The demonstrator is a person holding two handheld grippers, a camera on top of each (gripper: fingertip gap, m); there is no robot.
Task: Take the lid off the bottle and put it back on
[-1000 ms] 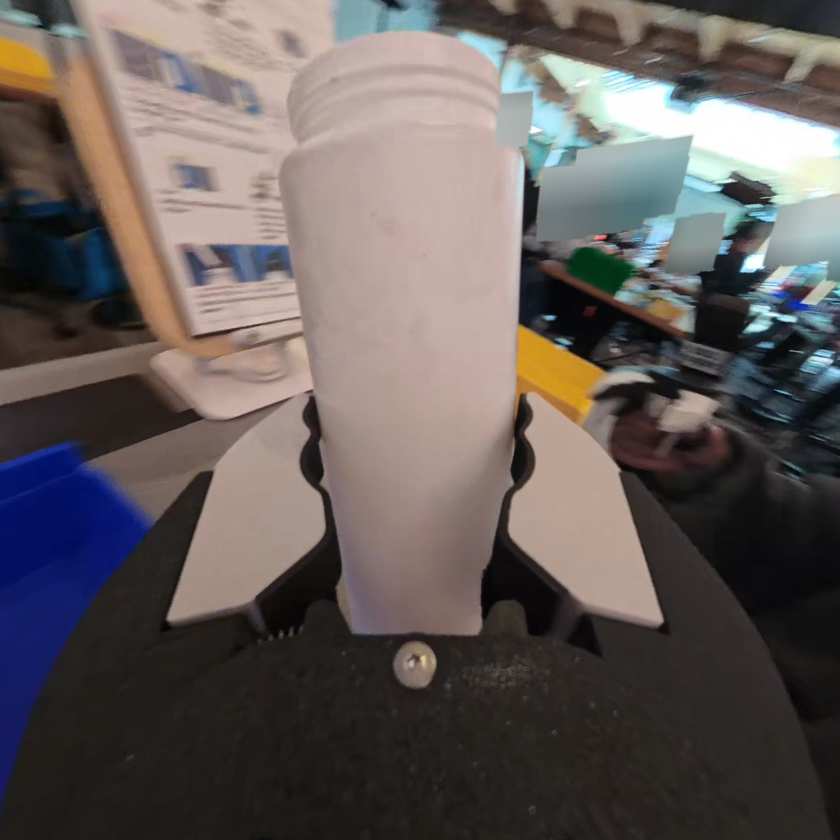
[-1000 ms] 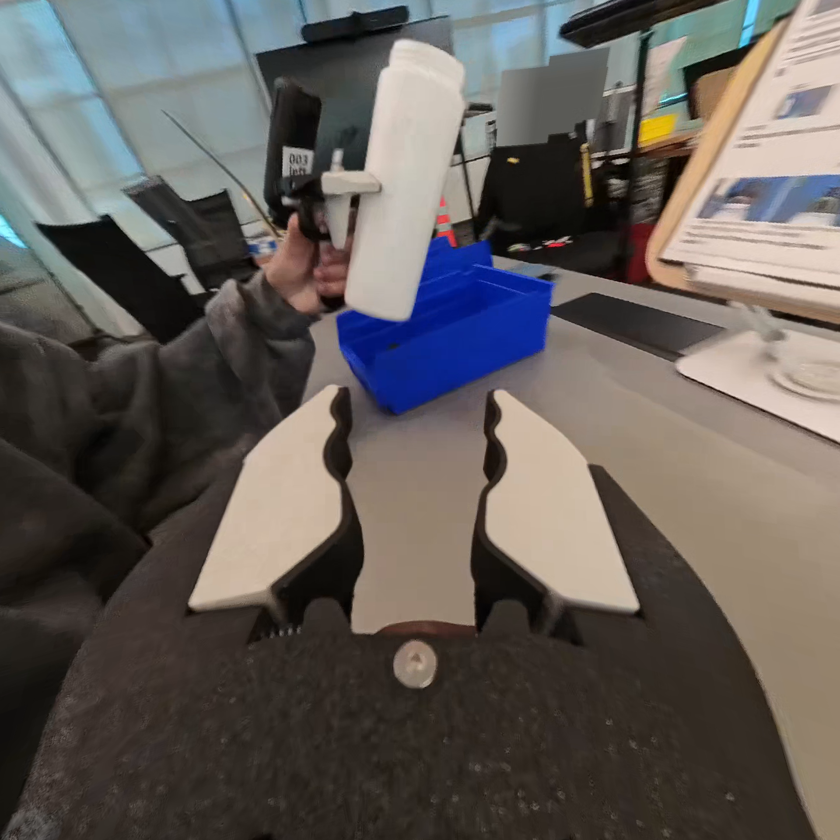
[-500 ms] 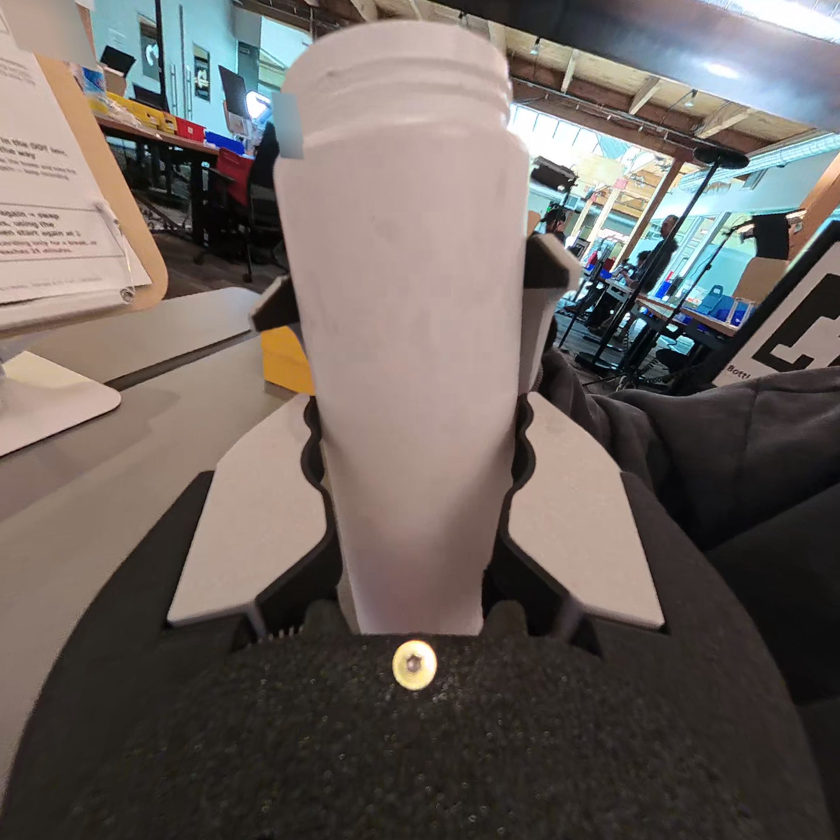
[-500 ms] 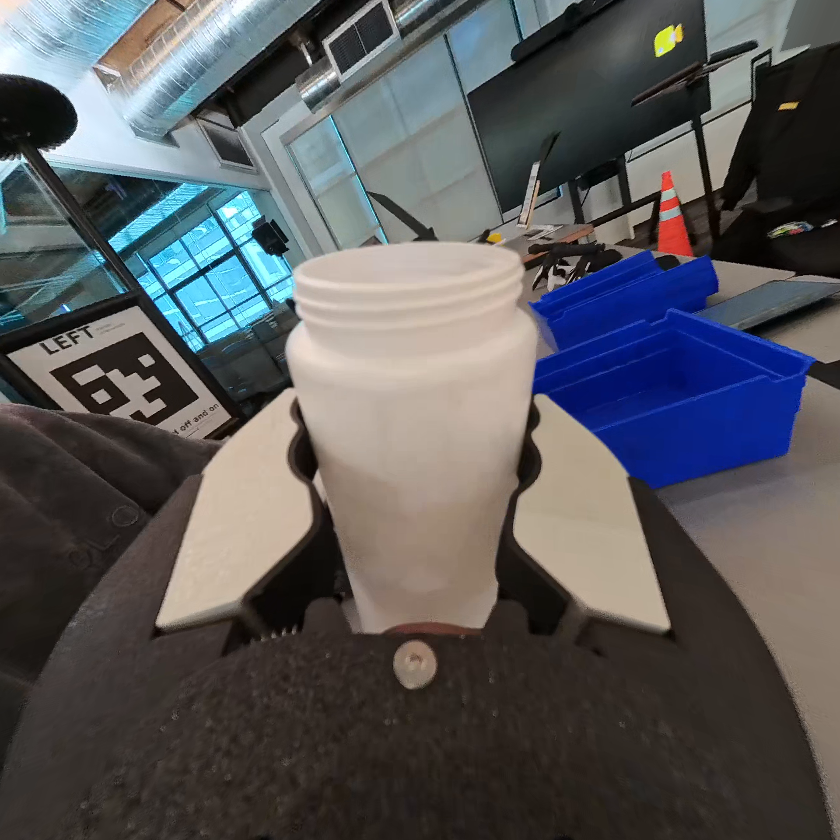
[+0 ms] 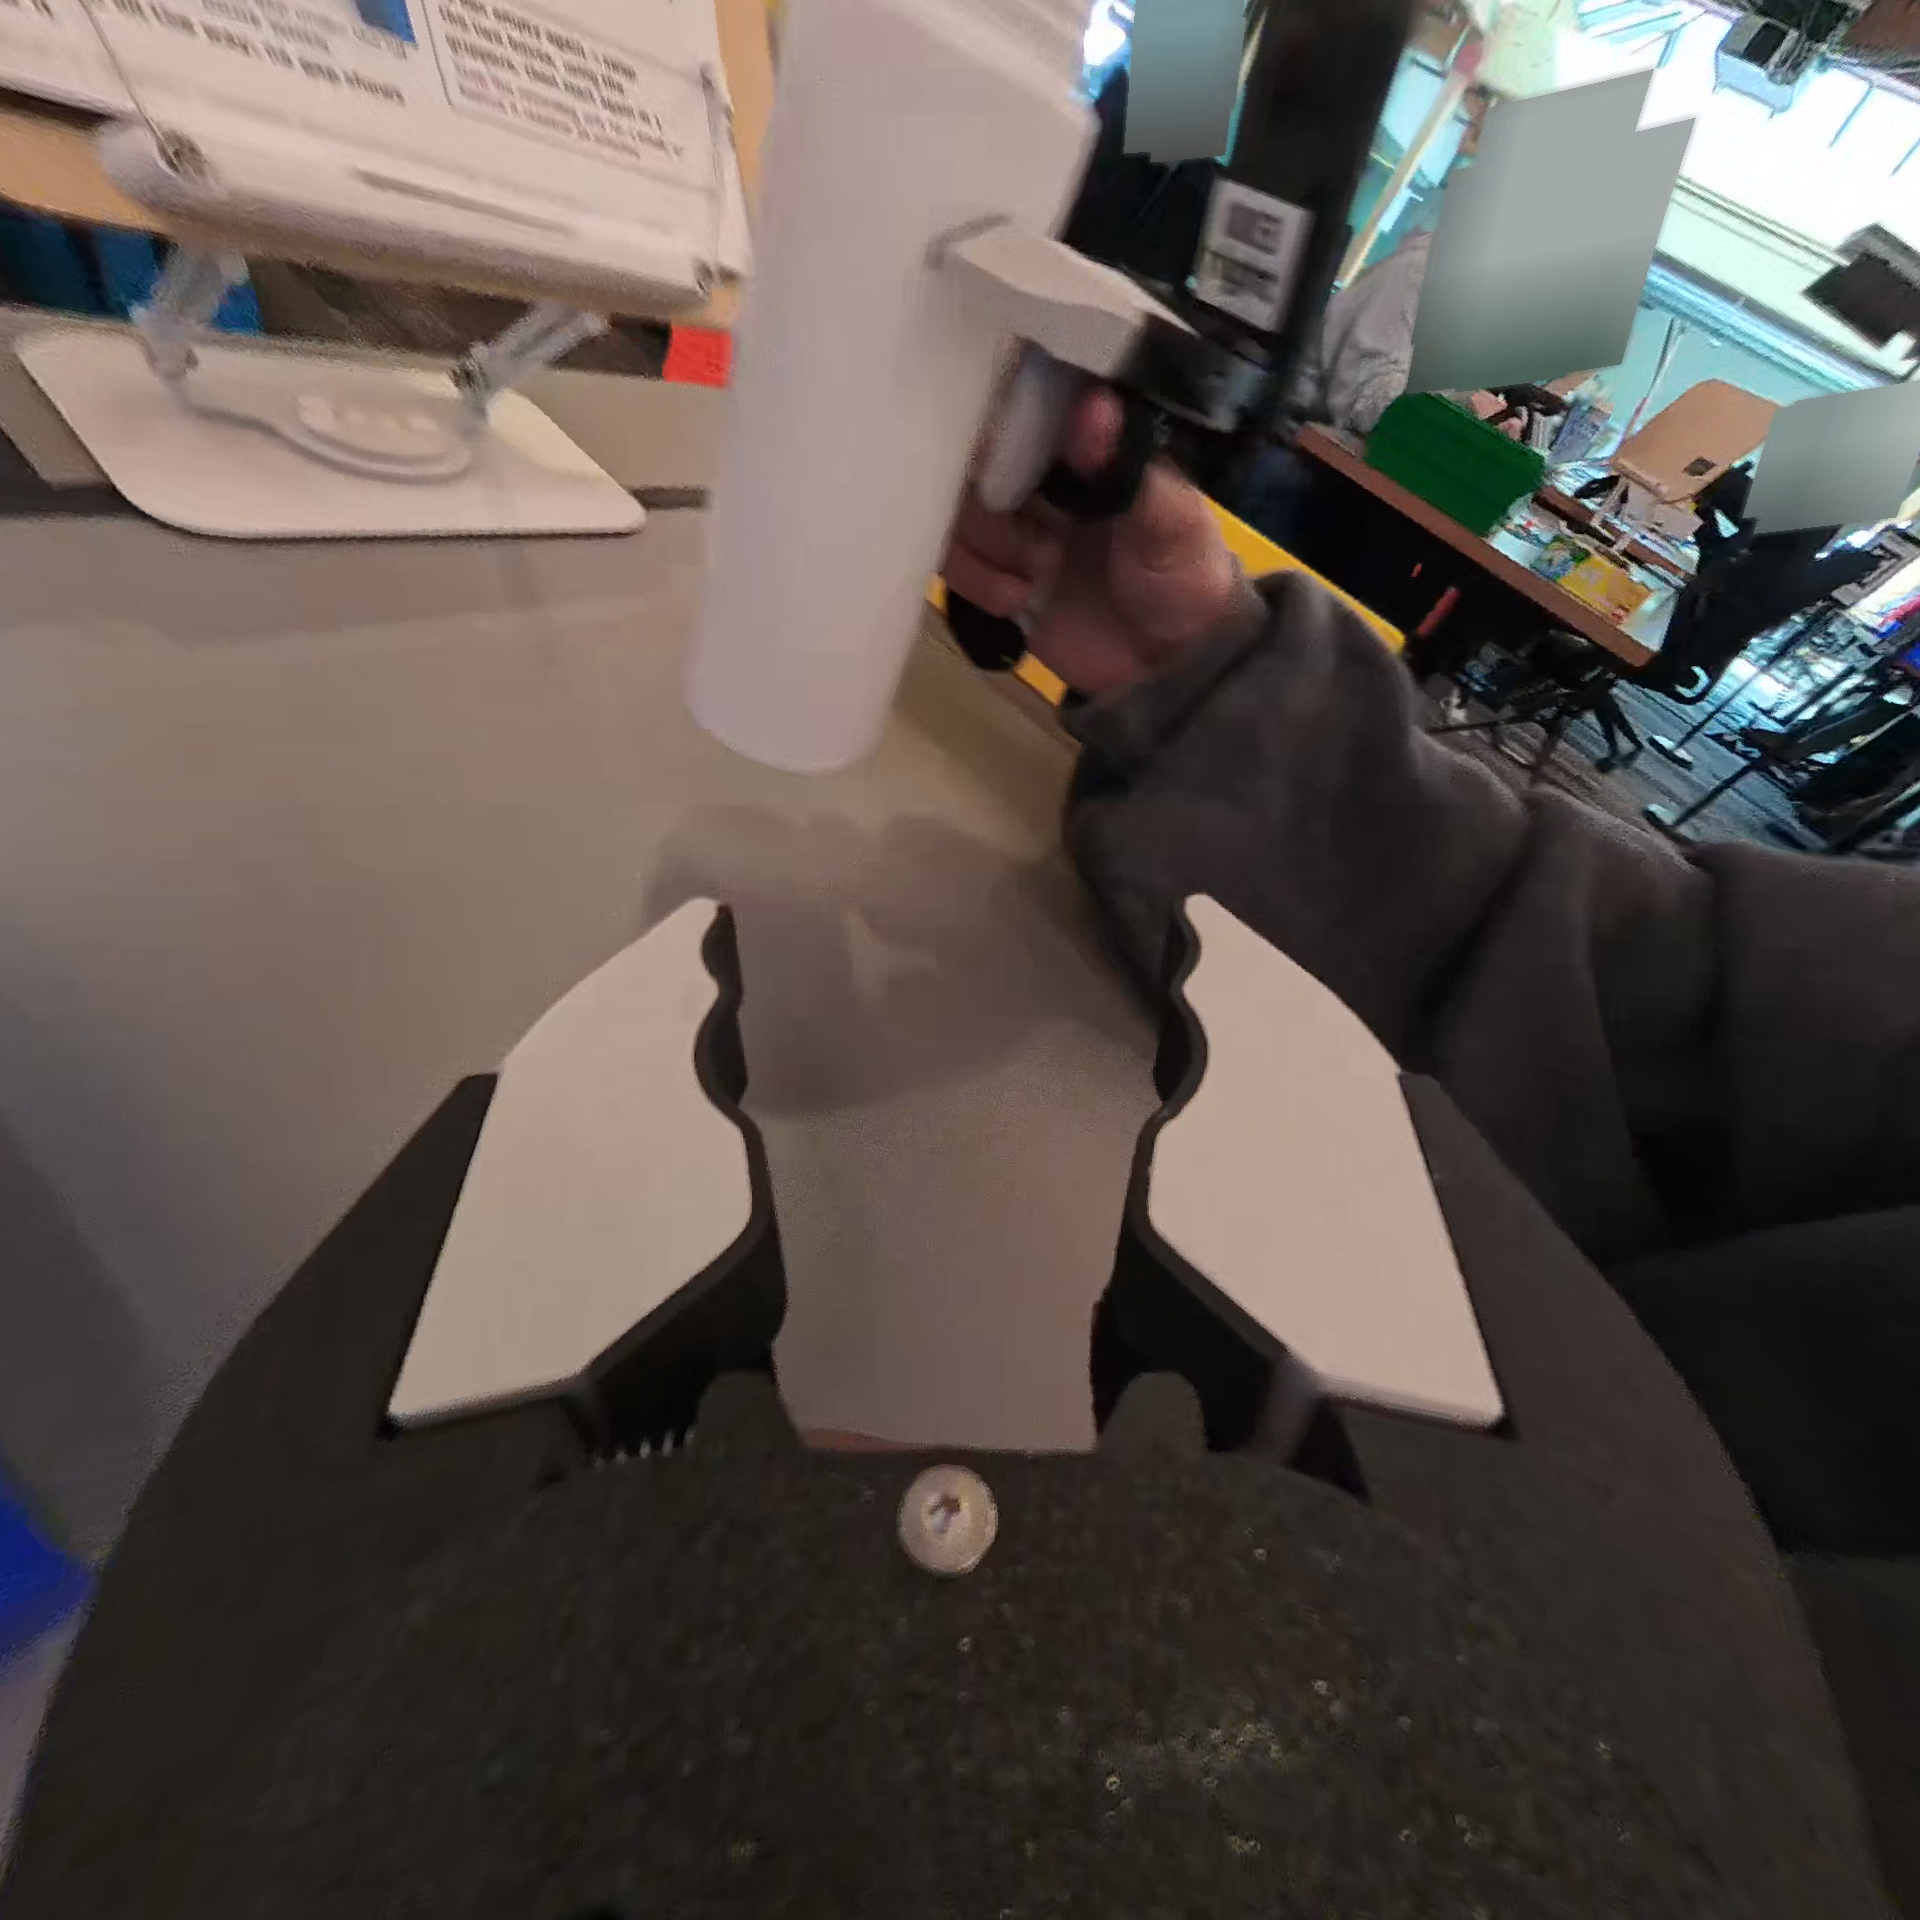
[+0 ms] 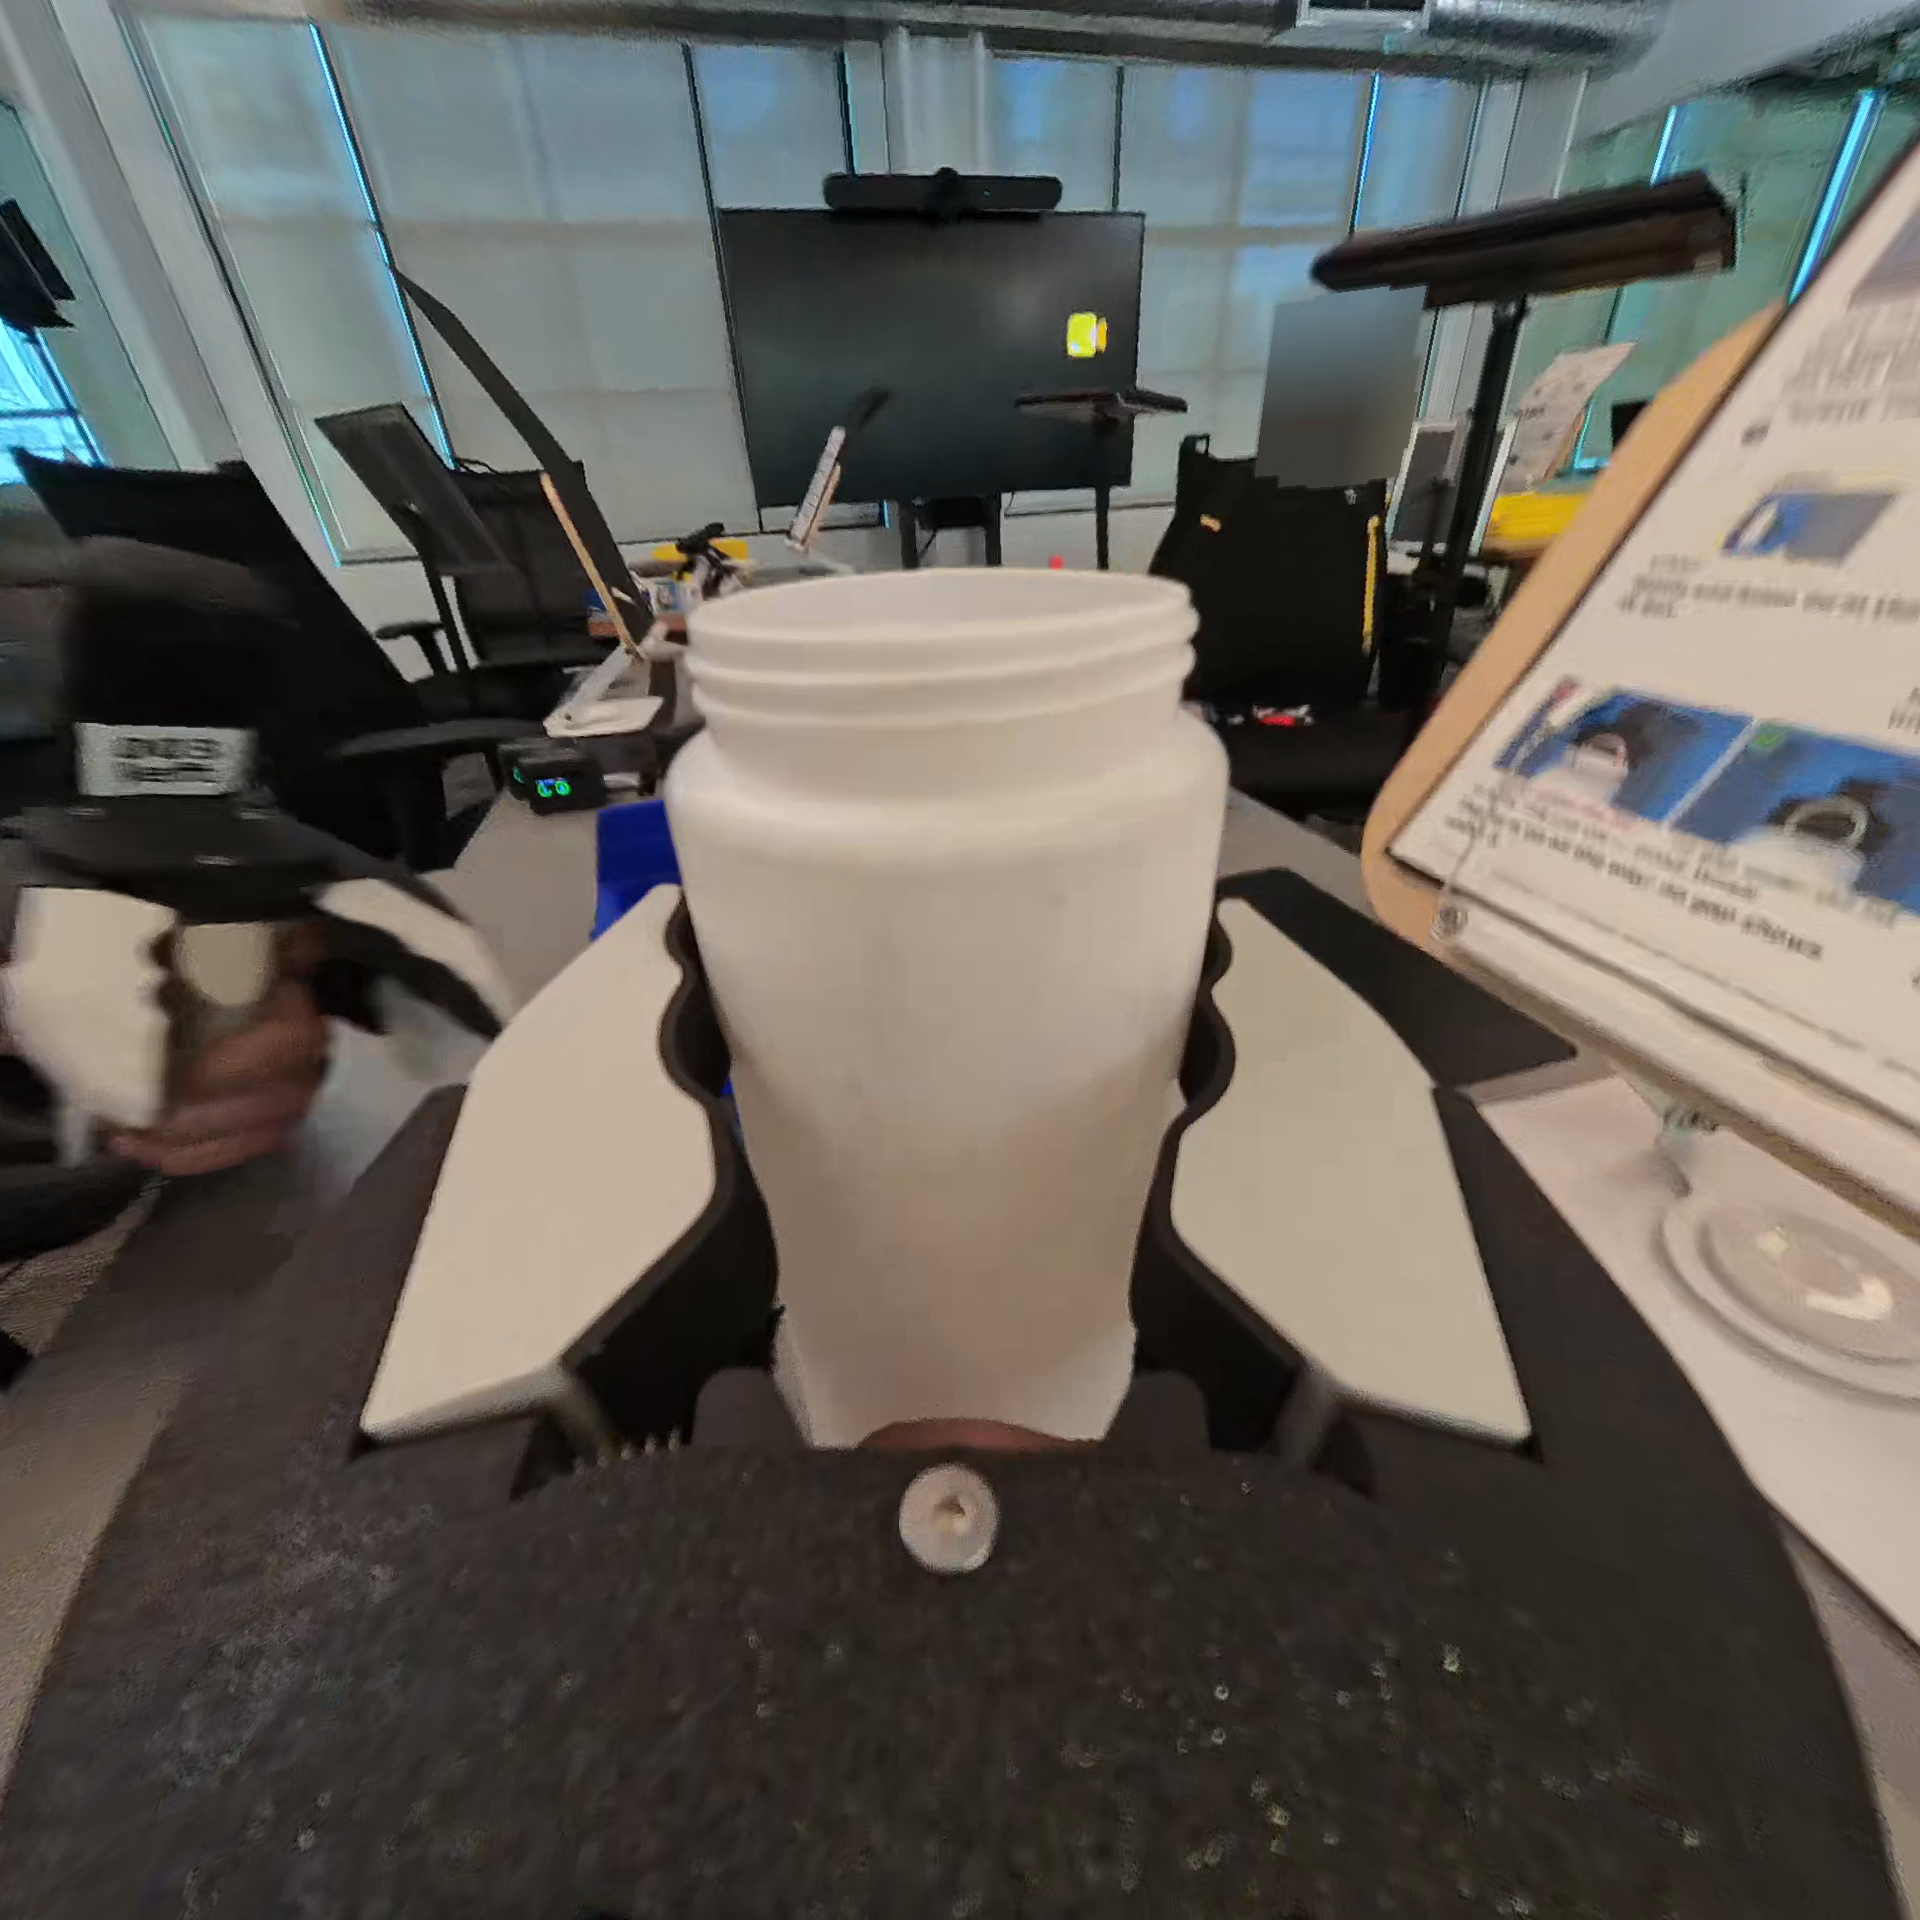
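Observation:
A white bottle [image 6: 945, 987] with an open threaded mouth and no lid stands upright between the fingers of my right gripper [image 6: 945, 909], which is shut on its body. In the left wrist view the same bottle [image 5: 883, 416] hangs above the grey table [image 5: 312, 831], held by the right gripper's finger [image 5: 1039, 291] and a person's hand. My left gripper [image 5: 951, 914] is open and empty, below and in front of the bottle. It also shows blurred at the left of the right wrist view [image 6: 208, 935]. No lid is in view.
A clipboard stand with printed sheets [image 5: 364, 156] on a white base [image 5: 312, 457] stands at the back of the table; it also shows at the right [image 6: 1714, 779]. A blue bin [image 6: 634, 862] sits behind the bottle. A grey sleeve [image 5: 1455, 935] reaches in from the right.
The bottle has passed from my left gripper to my right. A second ago the left held it, then both gripped it; now the left has let go and drawn back.

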